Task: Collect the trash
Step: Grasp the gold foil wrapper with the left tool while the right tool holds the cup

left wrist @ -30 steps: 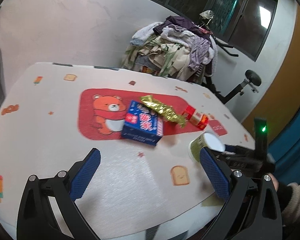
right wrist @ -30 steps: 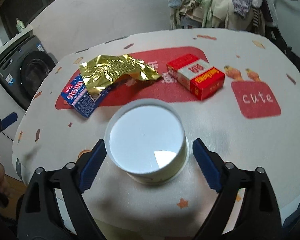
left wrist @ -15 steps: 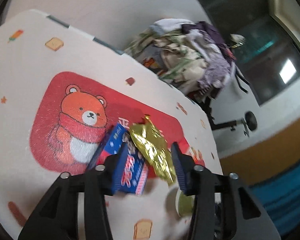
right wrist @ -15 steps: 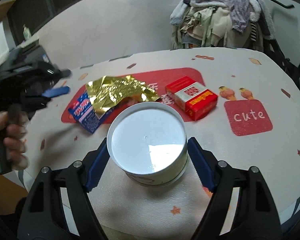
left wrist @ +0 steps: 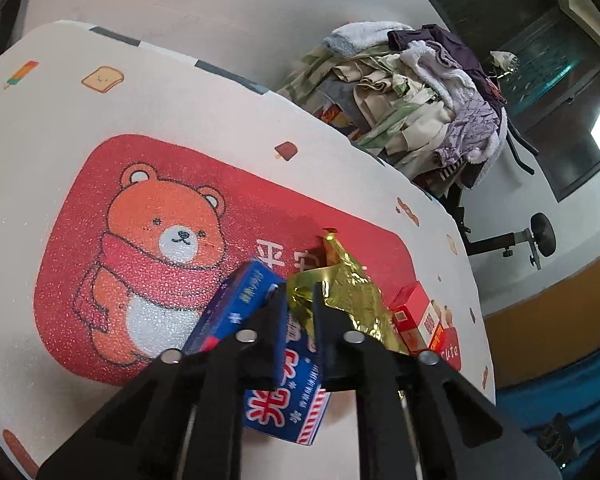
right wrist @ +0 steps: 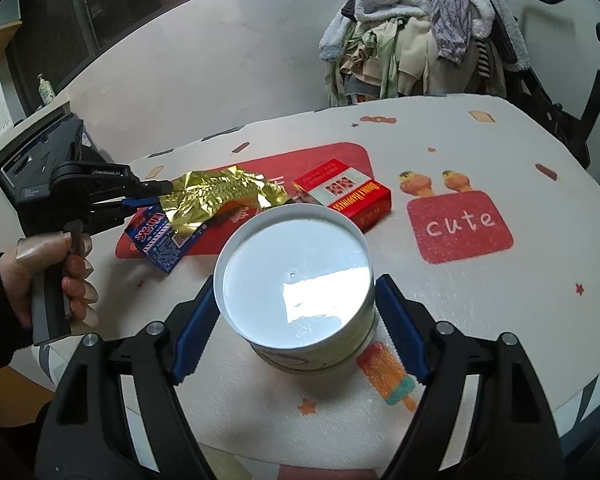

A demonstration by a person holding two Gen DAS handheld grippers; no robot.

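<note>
My left gripper (left wrist: 300, 300) is shut on the near end of a crumpled gold foil wrapper (left wrist: 350, 300), which lies over a blue box (left wrist: 284, 372). From the right wrist view the left gripper (right wrist: 160, 194) pinches the wrapper (right wrist: 220, 196) above the blue box (right wrist: 160, 240). A red box (right wrist: 346, 194) lies on the red mat; it also shows in the left wrist view (left wrist: 416, 316). My right gripper (right wrist: 296, 312) is shut on a white-lidded paper cup (right wrist: 296, 276), its blue pads against both sides.
The table (right wrist: 500, 320) has a patterned white cloth with a red bear mat (left wrist: 140, 248). A heap of clothes (right wrist: 416, 36) on an exercise bike stands behind the table's far edge. The table's near edge runs just under my right gripper.
My left gripper moved in over the blue box and closed on the gold wrapper. My right gripper closed on the cup.
</note>
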